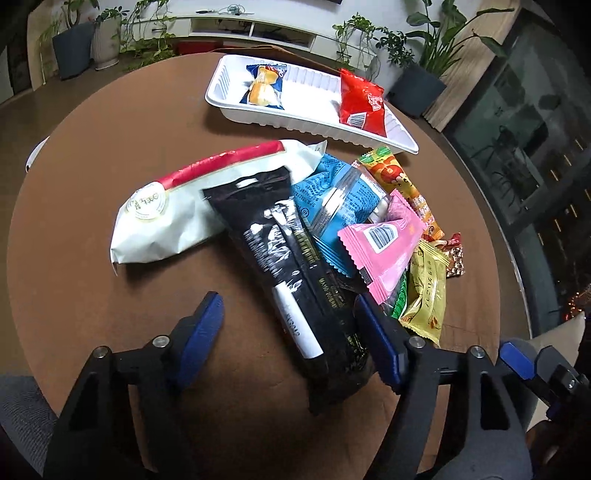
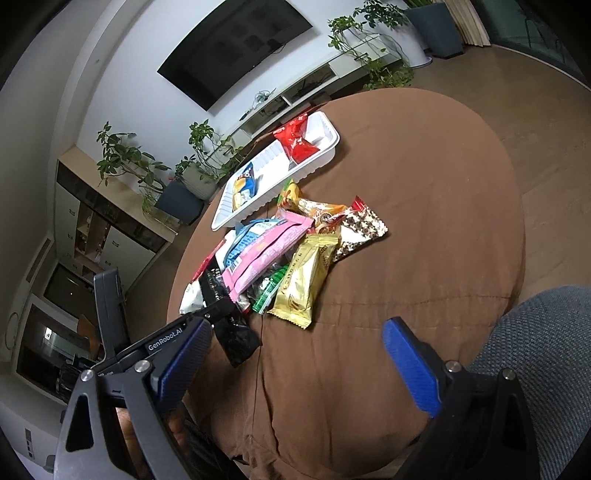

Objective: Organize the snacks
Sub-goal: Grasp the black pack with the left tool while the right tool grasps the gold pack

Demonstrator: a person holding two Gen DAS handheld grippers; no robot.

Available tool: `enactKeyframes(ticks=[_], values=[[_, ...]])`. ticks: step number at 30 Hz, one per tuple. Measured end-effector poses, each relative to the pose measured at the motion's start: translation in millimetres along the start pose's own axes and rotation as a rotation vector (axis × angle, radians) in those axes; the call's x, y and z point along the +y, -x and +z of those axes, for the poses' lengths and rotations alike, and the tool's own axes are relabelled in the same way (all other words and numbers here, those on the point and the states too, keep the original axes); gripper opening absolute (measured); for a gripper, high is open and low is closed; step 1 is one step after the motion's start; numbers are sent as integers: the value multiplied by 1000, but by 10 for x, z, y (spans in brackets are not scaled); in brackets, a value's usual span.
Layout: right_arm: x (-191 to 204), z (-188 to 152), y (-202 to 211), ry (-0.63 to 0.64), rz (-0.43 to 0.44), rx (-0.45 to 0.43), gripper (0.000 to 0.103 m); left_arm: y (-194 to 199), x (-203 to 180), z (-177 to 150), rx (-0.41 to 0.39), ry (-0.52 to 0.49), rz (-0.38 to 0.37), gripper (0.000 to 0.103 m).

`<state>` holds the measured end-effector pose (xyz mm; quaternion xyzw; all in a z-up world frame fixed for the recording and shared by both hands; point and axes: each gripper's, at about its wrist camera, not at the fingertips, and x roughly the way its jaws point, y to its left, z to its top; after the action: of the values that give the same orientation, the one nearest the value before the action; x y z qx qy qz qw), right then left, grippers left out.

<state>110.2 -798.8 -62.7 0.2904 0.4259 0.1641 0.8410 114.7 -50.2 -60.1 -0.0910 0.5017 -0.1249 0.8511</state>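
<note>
Between the left gripper's (image 1: 286, 328) open jaws, a black packet (image 1: 295, 280) is straddled: light, crinkly, slippery, best pinched mid-body; the right gripper (image 2: 295, 354) is held open, empty.

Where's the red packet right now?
In the white tray, at its right end in the left wrist view: the red packet, apart from the blue packet.

Potted plants (image 1: 424, 70), wall television (image 2: 236, 48) (dark), white shelf (image 1: 258, 29)

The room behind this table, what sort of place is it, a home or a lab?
Most likely a home living room: a big dark television hangs on the wall above a low white media shelf, and potted plants stand around the room.
</note>
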Motion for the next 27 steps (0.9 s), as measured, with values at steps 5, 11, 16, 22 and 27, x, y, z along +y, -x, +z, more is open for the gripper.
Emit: enactKeyframes(ticks=[5,11,16,22,27], values=[[17,-15,-44,20,-20,11,96,-50,5,27,12,-2,6,71],[36,-27,-105,38,-52,29,94,-85,2,31,16,-11,-33,51],[98,1,-214,81,-82,54,93,-61,89,31,12,-3,-79,38],[219,74,-375,159,-134,65,91,17,144,-46,16,-41,-88,27],[307,143,-568,220,-184,89,80,97,249,-130,19,-46,-91,25]])
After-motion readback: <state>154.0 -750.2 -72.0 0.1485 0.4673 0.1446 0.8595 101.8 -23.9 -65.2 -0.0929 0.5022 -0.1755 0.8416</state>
